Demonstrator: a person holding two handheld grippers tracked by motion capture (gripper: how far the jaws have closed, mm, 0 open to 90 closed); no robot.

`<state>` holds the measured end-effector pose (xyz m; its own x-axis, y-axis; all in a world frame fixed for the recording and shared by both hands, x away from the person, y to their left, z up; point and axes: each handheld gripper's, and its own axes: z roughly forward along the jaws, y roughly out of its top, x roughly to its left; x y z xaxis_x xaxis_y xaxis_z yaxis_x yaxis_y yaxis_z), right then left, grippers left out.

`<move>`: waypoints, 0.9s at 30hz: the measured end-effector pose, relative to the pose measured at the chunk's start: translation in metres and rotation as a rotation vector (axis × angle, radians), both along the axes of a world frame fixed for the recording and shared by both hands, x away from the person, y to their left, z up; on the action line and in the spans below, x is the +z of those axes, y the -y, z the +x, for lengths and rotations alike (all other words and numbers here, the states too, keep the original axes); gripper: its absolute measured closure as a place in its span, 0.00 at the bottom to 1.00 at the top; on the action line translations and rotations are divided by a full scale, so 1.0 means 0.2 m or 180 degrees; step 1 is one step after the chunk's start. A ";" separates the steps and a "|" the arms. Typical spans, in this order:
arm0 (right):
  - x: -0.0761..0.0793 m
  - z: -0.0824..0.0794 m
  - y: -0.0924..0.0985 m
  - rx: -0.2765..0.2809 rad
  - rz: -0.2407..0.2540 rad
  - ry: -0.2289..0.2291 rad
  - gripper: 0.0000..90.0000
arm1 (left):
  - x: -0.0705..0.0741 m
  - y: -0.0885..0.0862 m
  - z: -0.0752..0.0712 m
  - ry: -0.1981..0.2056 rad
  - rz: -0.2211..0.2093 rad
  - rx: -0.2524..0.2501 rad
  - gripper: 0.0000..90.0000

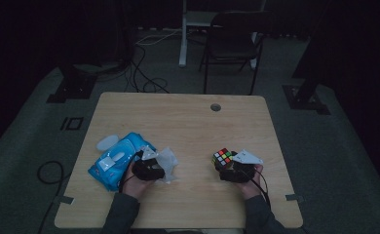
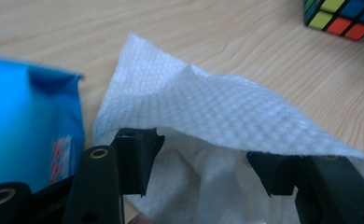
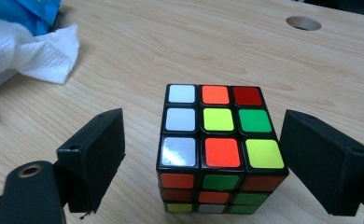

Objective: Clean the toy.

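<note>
Both grippers stand apart, the right gripper (image 3: 196, 158) straddling the puzzle cube (image 3: 217, 149) untouched, the left gripper (image 2: 208, 168) under the draped wipe (image 2: 208, 107), ready to pinch.

One wooden counter (image 1: 188, 122) sits before you, and you hold two grippers, one per hand: the left gripper (image 1: 148, 168) and the right gripper (image 1: 237, 171), each with two black fingers (image 3: 94, 154). On the counter you have one puzzle cube (image 3: 217, 144), one white wipe (image 2: 217, 112), one blue wipe pack (image 1: 115, 158) and one small white lid (image 1: 107, 142) beside that pack. The counter shows one round cable hole (image 1: 216, 107). Behind it stands one dark chair (image 1: 234, 41).
</note>
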<state>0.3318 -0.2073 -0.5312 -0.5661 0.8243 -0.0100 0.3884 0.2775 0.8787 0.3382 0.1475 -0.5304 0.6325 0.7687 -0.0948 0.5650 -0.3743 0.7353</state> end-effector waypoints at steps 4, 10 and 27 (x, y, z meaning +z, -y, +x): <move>0.00 0.00 0.00 -0.0016 0.0019 0.0007 0.16 | -0.01 -0.03 -0.02 -0.0079 0.0049 0.0033 0.51; 0.02 -0.01 0.01 -0.0025 0.0063 0.0054 0.16 | -0.03 -0.07 -0.04 -0.0078 0.0057 0.0091 0.51; 0.08 -0.06 0.09 -0.0107 0.0318 0.0318 0.17 | -0.08 -0.13 -0.06 -0.0025 -0.0063 0.0120 0.51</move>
